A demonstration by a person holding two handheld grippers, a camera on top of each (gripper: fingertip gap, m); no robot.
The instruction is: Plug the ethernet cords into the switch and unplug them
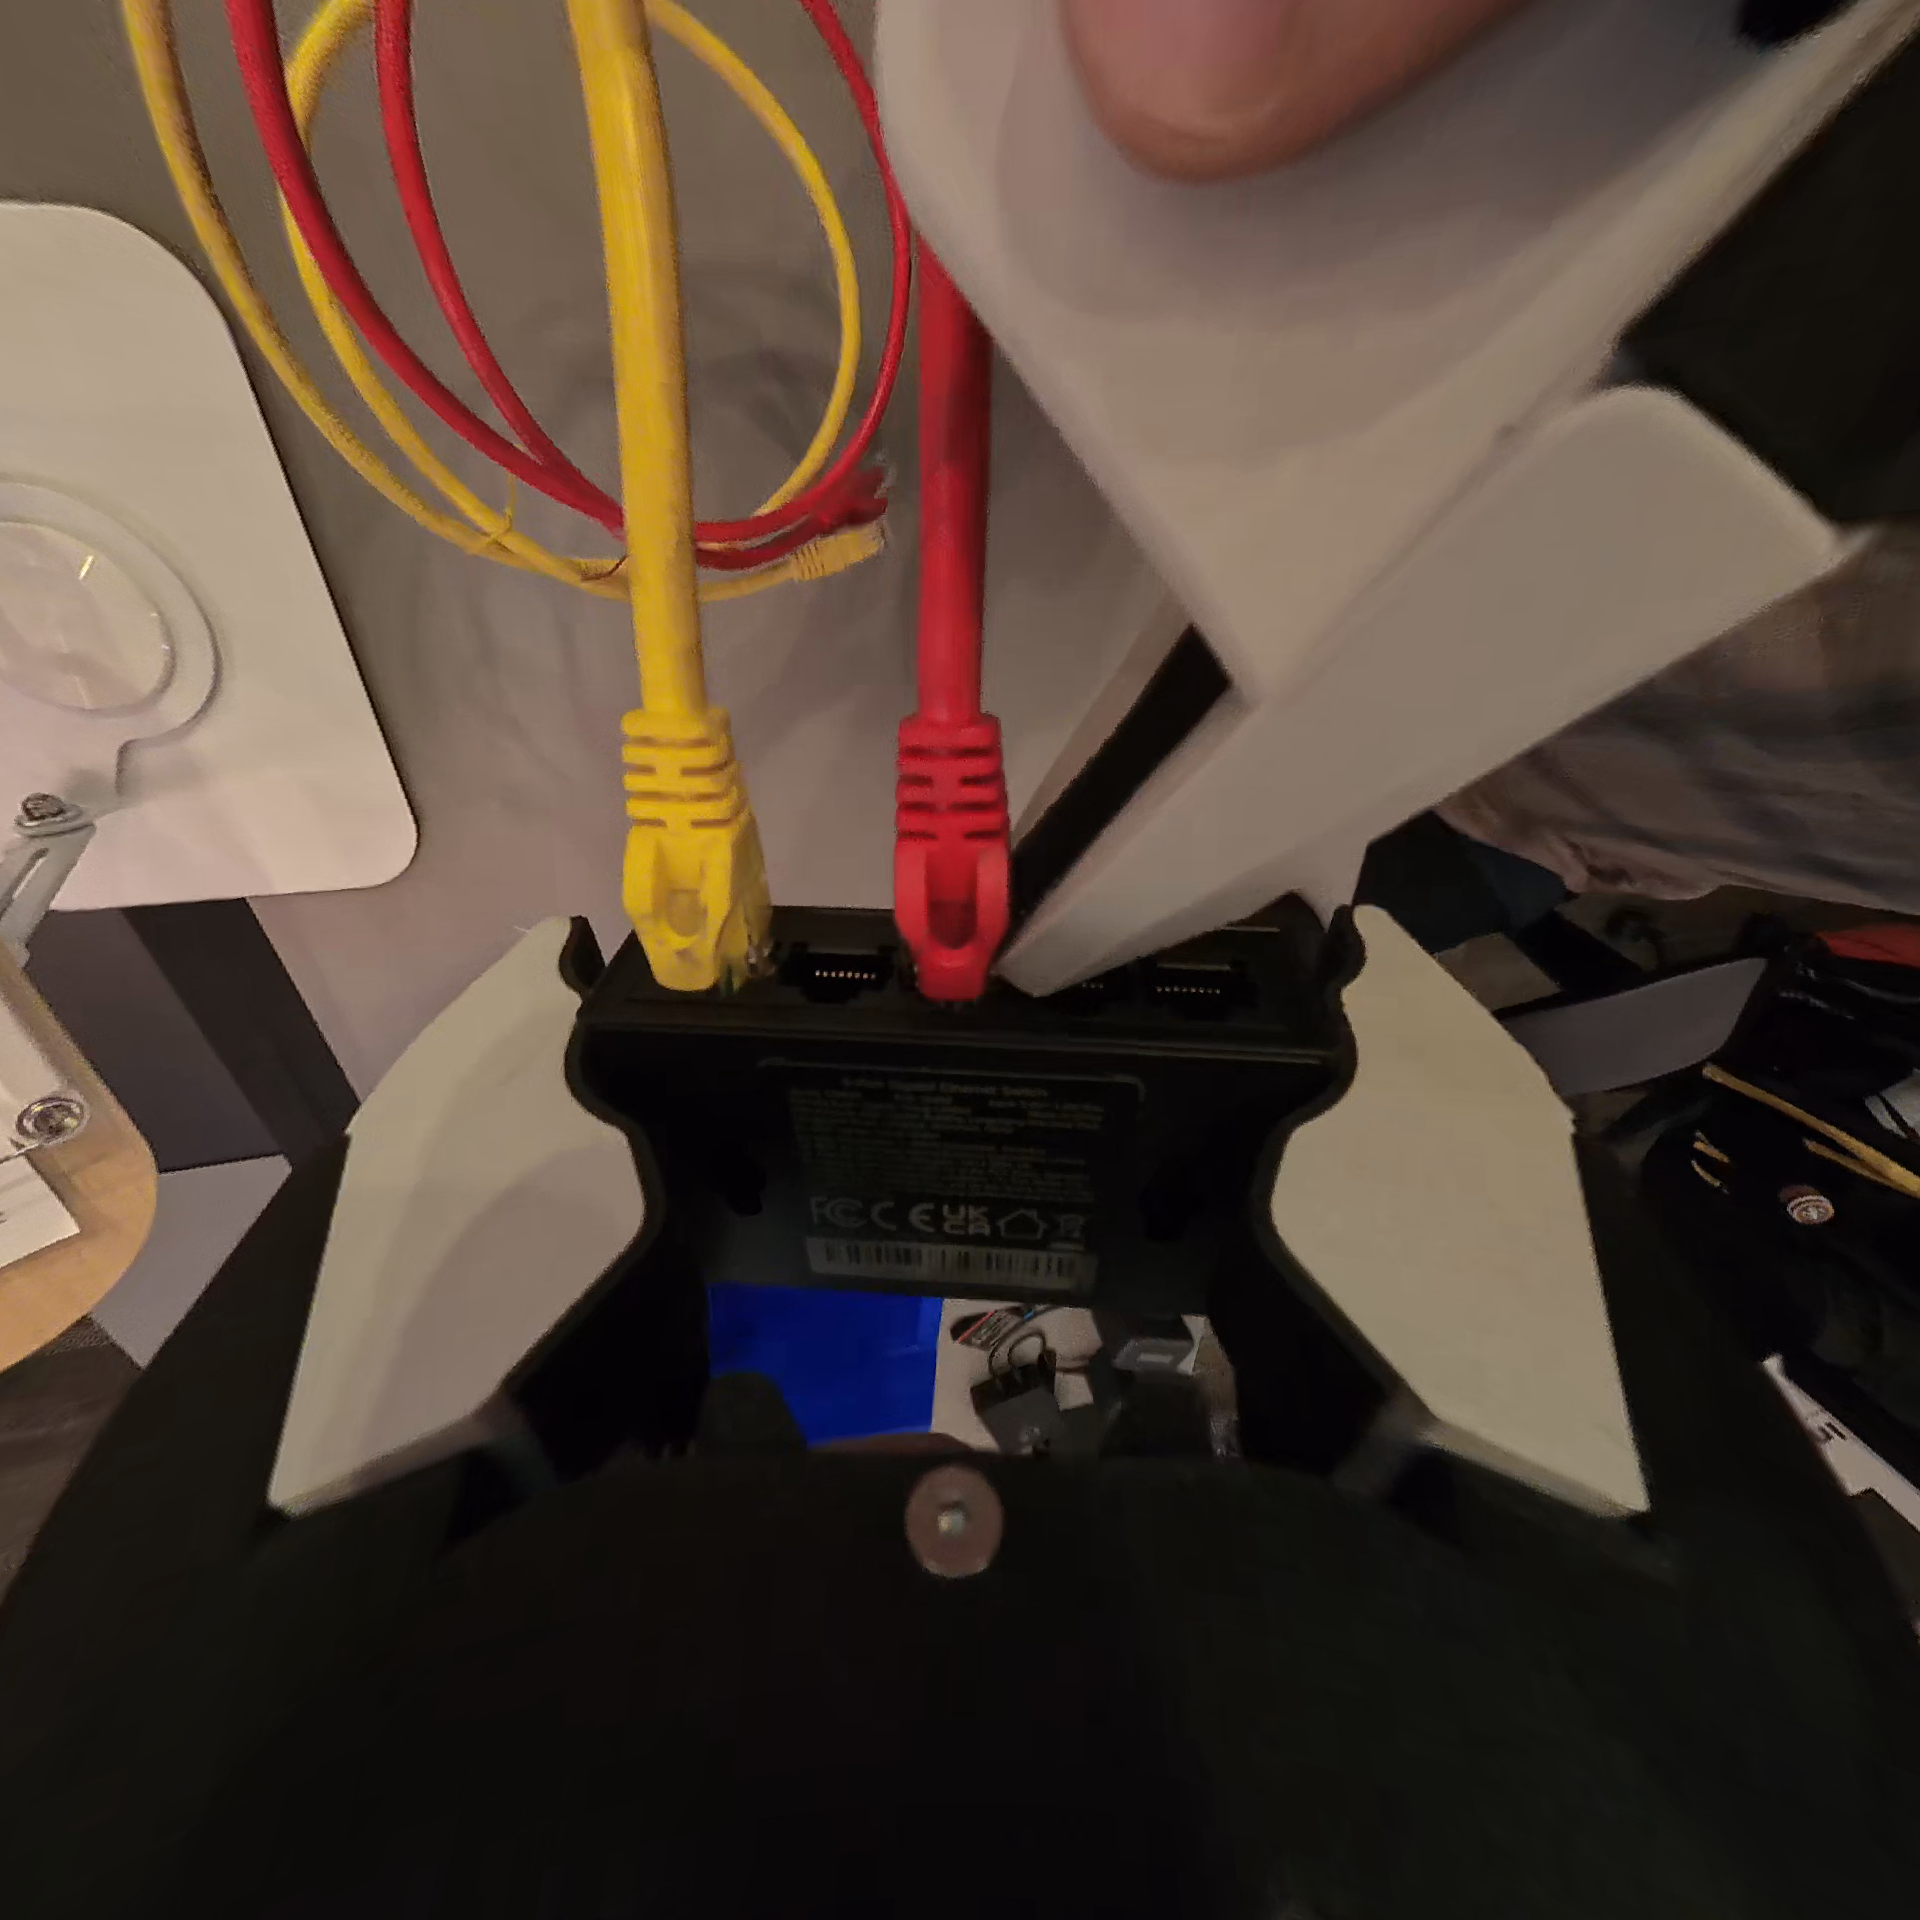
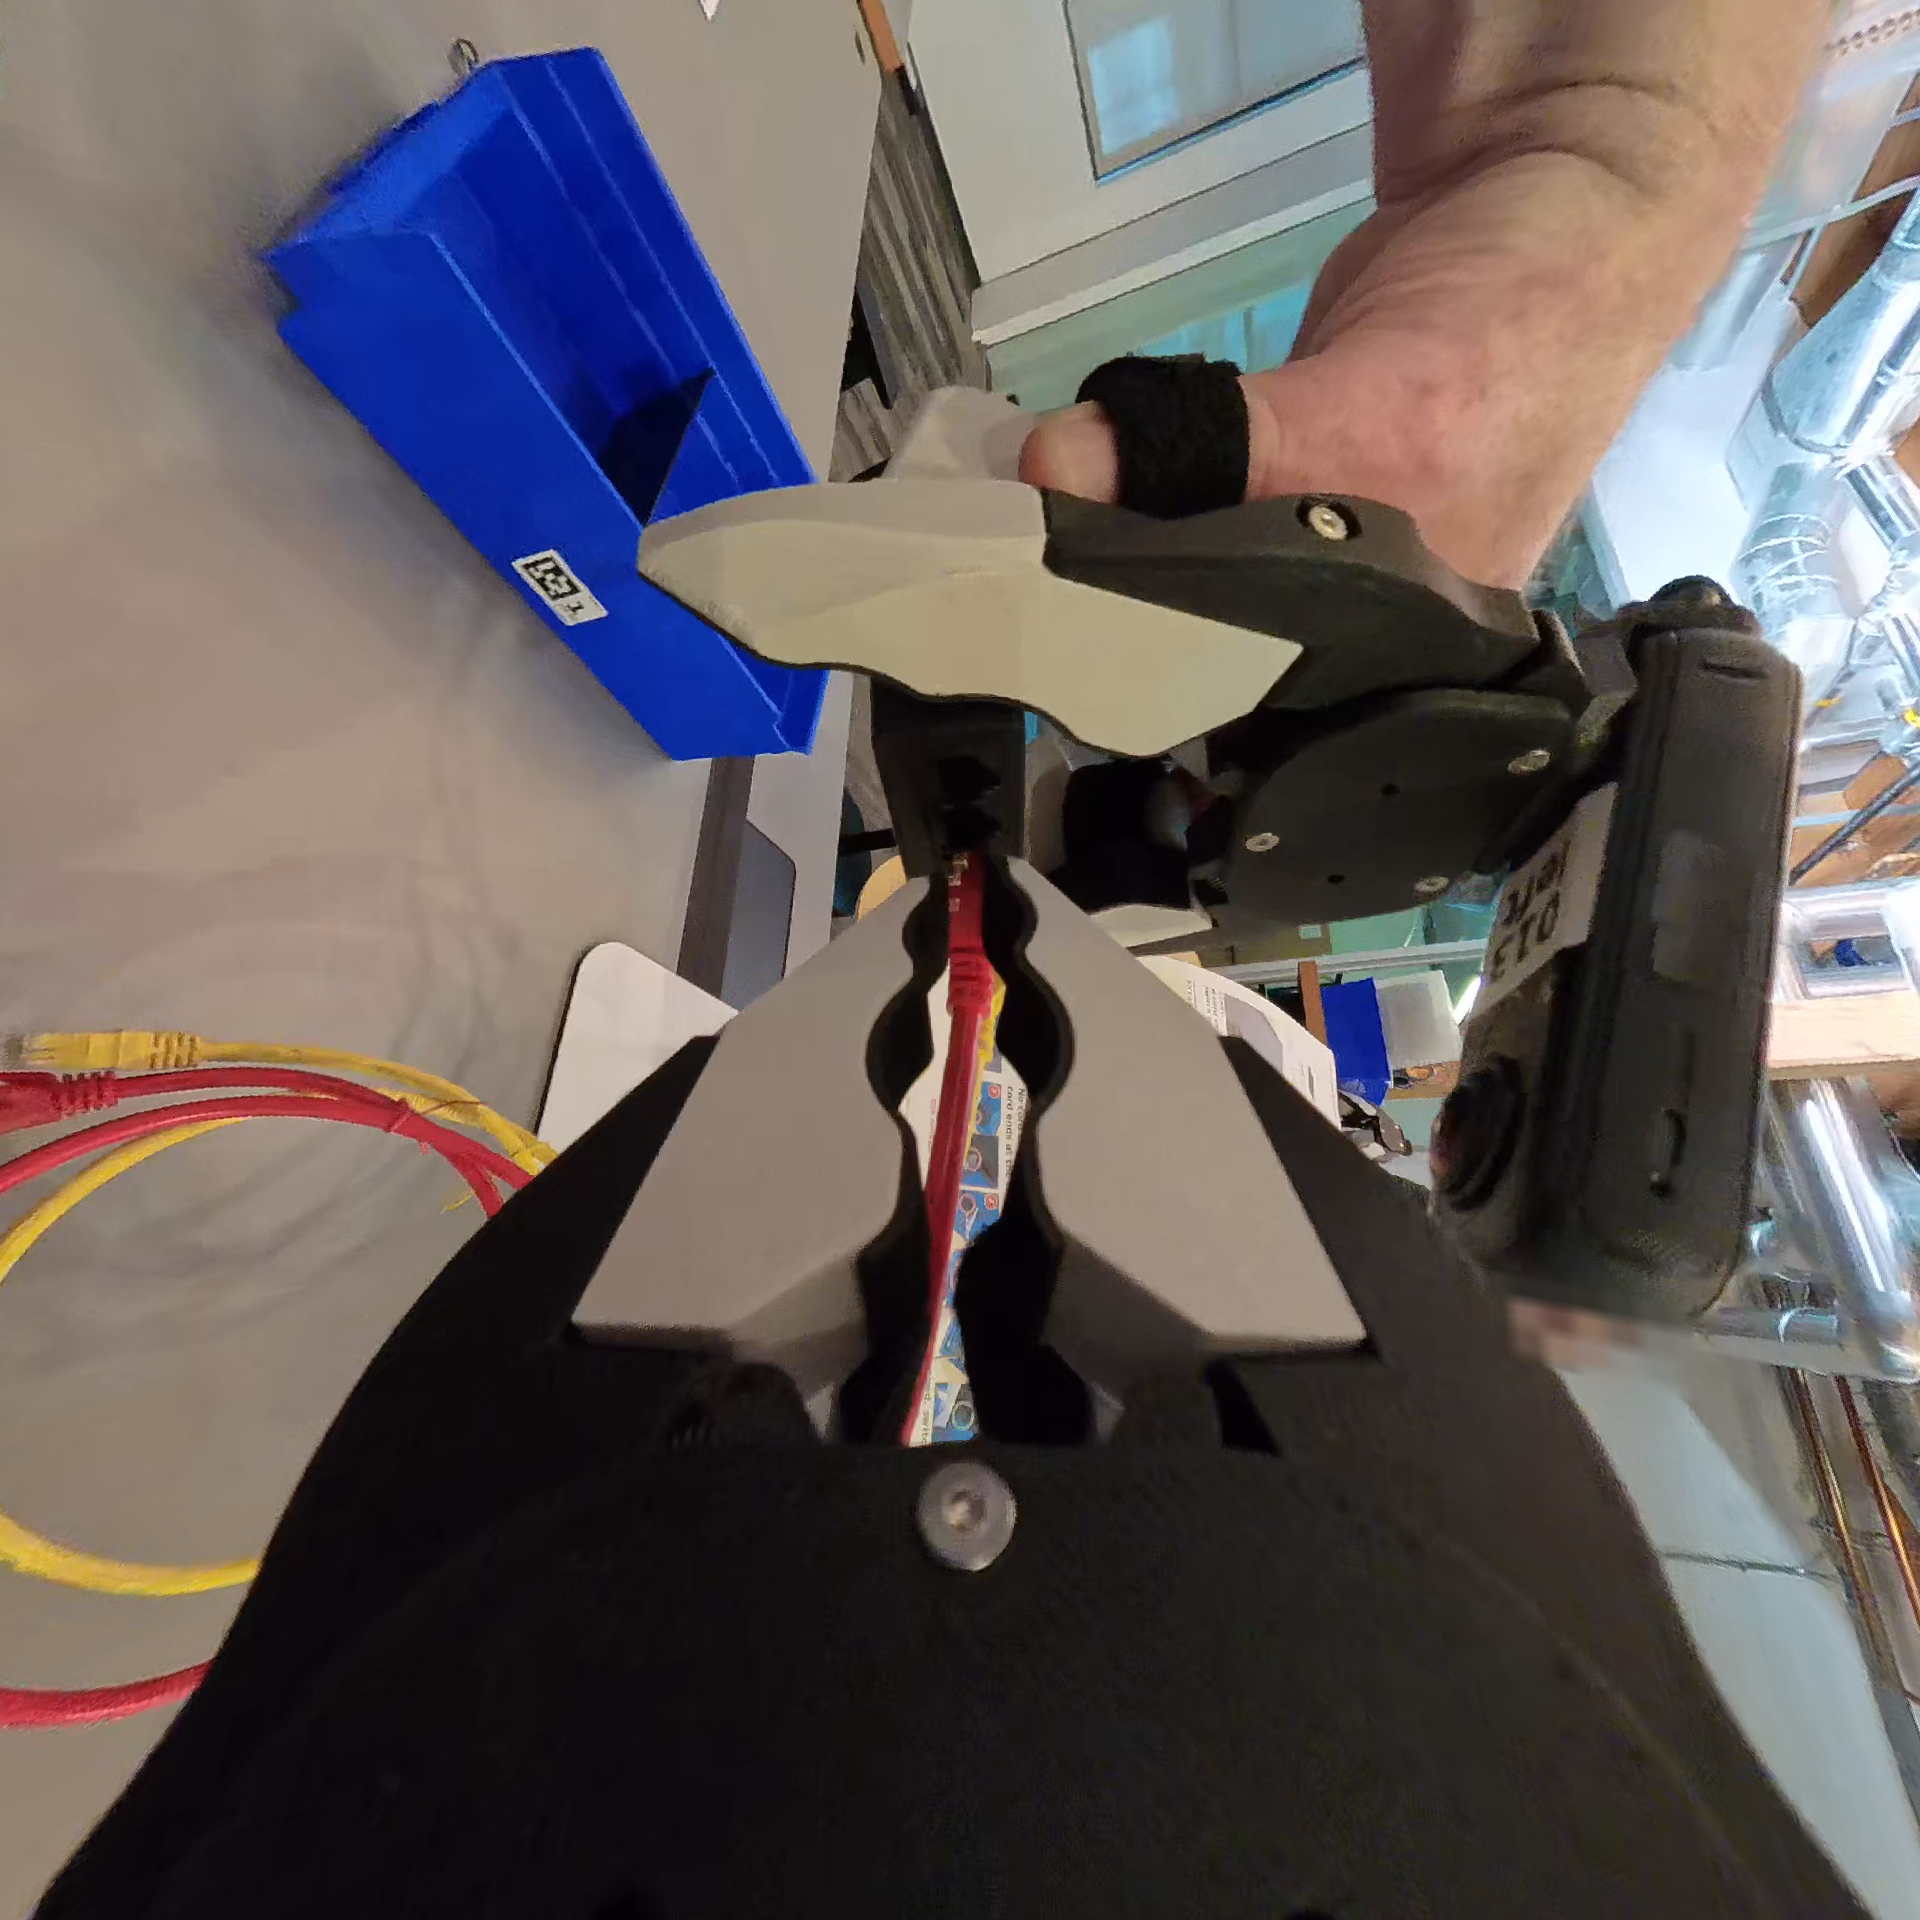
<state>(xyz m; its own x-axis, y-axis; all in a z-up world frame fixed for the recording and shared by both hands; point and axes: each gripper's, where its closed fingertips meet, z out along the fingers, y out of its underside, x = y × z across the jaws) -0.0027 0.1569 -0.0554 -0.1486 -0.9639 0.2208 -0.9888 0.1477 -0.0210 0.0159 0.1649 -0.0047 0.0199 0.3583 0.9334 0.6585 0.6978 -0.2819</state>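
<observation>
My left gripper [image 1: 961,935] is shut on the black switch [image 1: 956,1143], with a white finger on each short side and the port row facing away. The yellow cord's plug [image 1: 686,852] sits in the leftmost port. The red cord's plug [image 1: 951,831] sits in the third port. My right gripper [image 1: 1023,956] comes in from the upper right, its tips against the red plug's right side. In the right wrist view its fingers [image 2: 727,1143] are almost closed, and the red plug [image 2: 966,894] shows between the tips at the switch [image 2: 935,748]. The red cord [image 2: 951,1122] runs back through the gap.
The loose yellow and red cord loops [image 2: 260,1101] lie on the grey table [image 2: 208,727], with their free ends at the left edge. A blue bin [image 2: 540,395] stands farther back. A white plate [image 1: 156,520] lies to the left of the switch, and dark clutter [image 1: 1766,1091] to its right. The gap from one gripper's tips to the other's is roughly 4 centimetres.
</observation>
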